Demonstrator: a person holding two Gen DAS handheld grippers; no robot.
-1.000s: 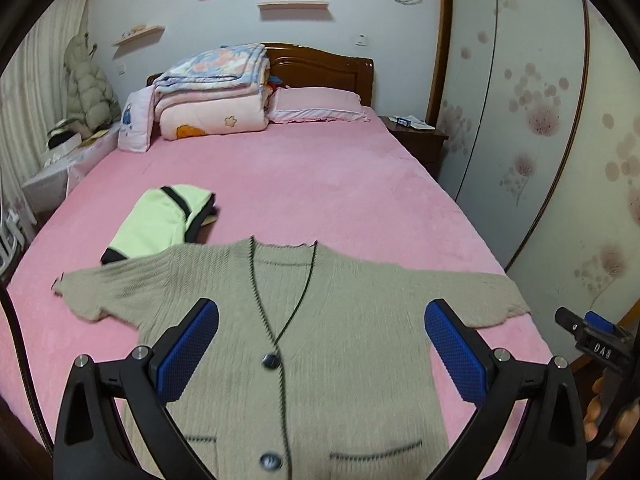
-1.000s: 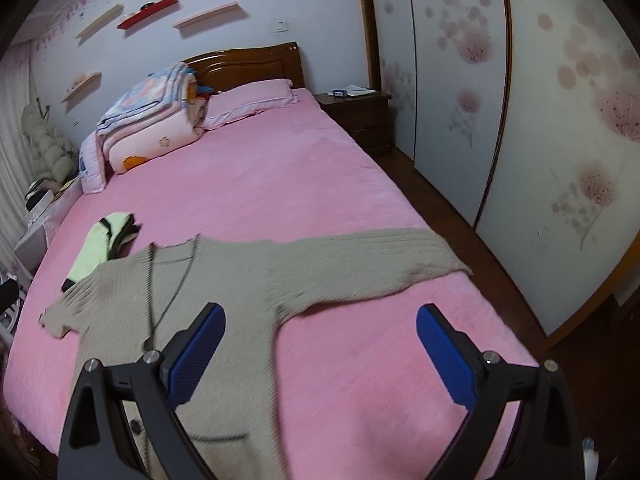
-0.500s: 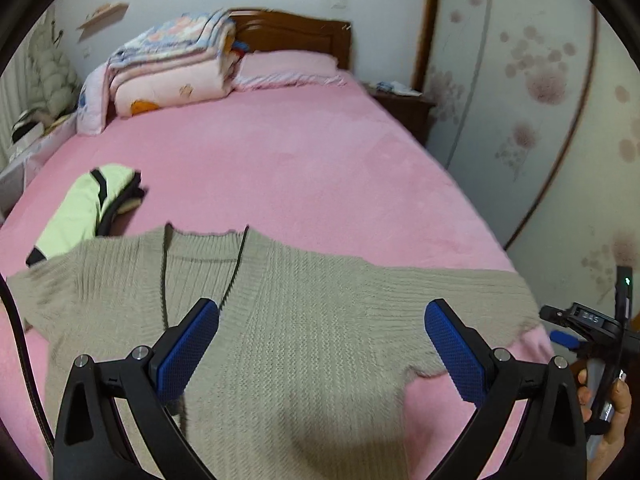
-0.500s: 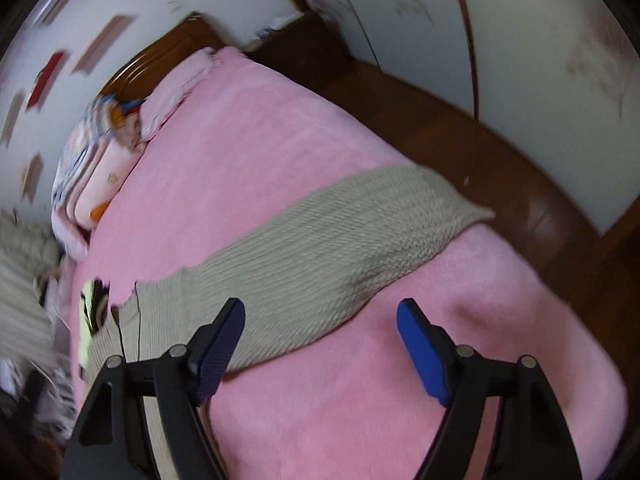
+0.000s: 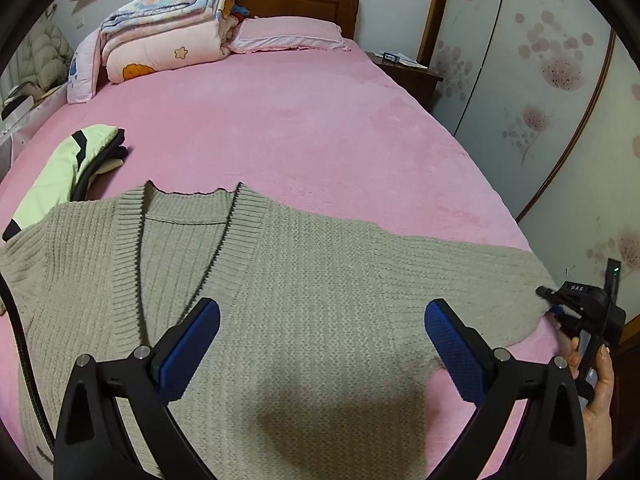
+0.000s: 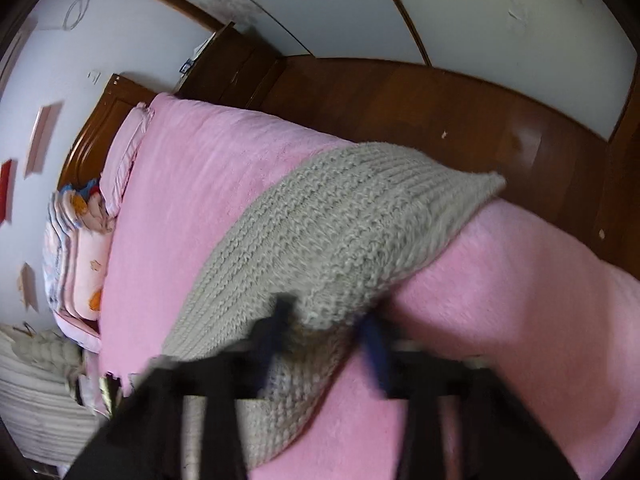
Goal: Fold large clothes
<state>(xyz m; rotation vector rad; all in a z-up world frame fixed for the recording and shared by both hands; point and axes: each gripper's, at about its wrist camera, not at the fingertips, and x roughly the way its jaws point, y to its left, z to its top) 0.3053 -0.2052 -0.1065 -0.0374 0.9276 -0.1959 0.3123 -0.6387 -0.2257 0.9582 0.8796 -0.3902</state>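
A grey-beige knit cardigan [image 5: 304, 292] lies flat, front up, on the pink bed [image 5: 304, 128], its right sleeve [image 6: 340, 232] stretched toward the bed's right edge. My left gripper [image 5: 322, 344] is open and empty, hovering over the cardigan's right chest. My right gripper [image 6: 326, 320] is at the sleeve's lower edge with the knit between its blurred blue fingers, which stand narrowed around it. It also shows in the left wrist view [image 5: 560, 304] at the sleeve cuff.
A folded light-green garment [image 5: 68, 168] lies at the bed's left. Folded quilts [image 5: 168, 28] and a pillow [image 5: 288, 34] sit by the headboard. A nightstand [image 5: 404, 72], wardrobe doors [image 5: 540, 80] and wooden floor [image 6: 440, 104] lie to the right.
My right gripper dropped onto the right sleeve and narrowed its fingers around the sleeve's edge. My left gripper shifted right and lower over the cardigan, staying open.
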